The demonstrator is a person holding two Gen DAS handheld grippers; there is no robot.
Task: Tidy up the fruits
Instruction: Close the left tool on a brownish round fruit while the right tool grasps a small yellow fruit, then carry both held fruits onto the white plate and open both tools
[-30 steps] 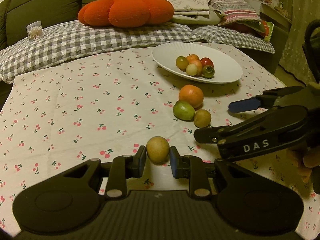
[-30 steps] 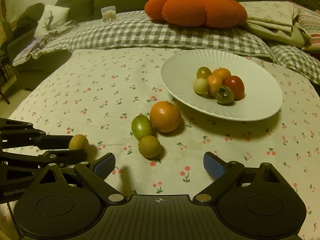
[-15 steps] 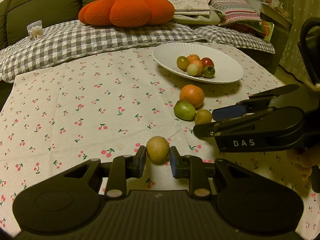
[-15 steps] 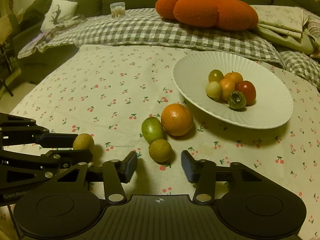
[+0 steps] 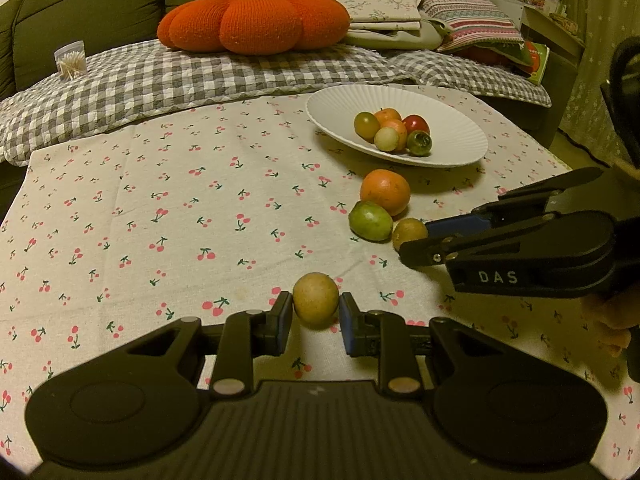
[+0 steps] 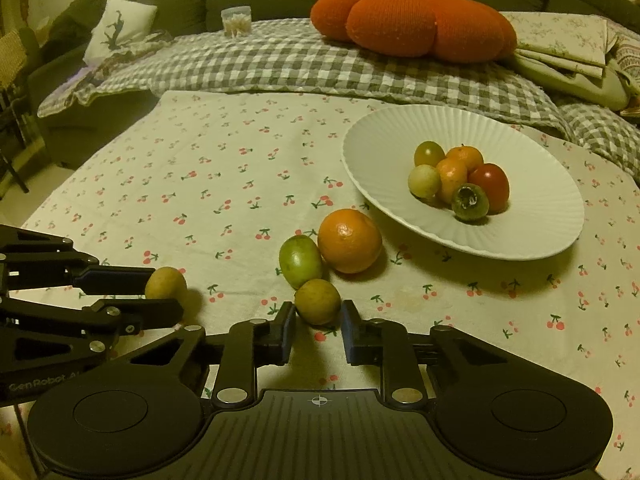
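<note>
A white ribbed plate [image 5: 452,136] [image 6: 532,220] holds several small fruits. On the cherry-print cloth lie an orange [image 5: 385,191] [image 6: 349,240], a green fruit [image 5: 370,221] [image 6: 300,261] and a brown-yellow fruit [image 5: 409,232] [image 6: 318,301]. My left gripper [image 5: 315,314] [image 6: 150,292] is shut on a yellow-brown fruit [image 5: 315,298] [image 6: 165,283] resting on the cloth. My right gripper [image 6: 318,330] [image 5: 416,236] has closed around the brown-yellow fruit; its pads touch or nearly touch it.
An orange pumpkin cushion [image 5: 252,20] [image 6: 412,20], a checked blanket [image 5: 200,76] and folded cloths [image 5: 384,12] lie on the sofa behind. A small jar of cotton swabs [image 5: 71,60] [image 6: 237,20] stands on the blanket. The table's right edge [image 5: 560,160] drops off.
My right gripper moved forward to the brown-yellow fruit and its jaws narrowed from wide open to snug around it. My left gripper stayed put, holding its fruit.
</note>
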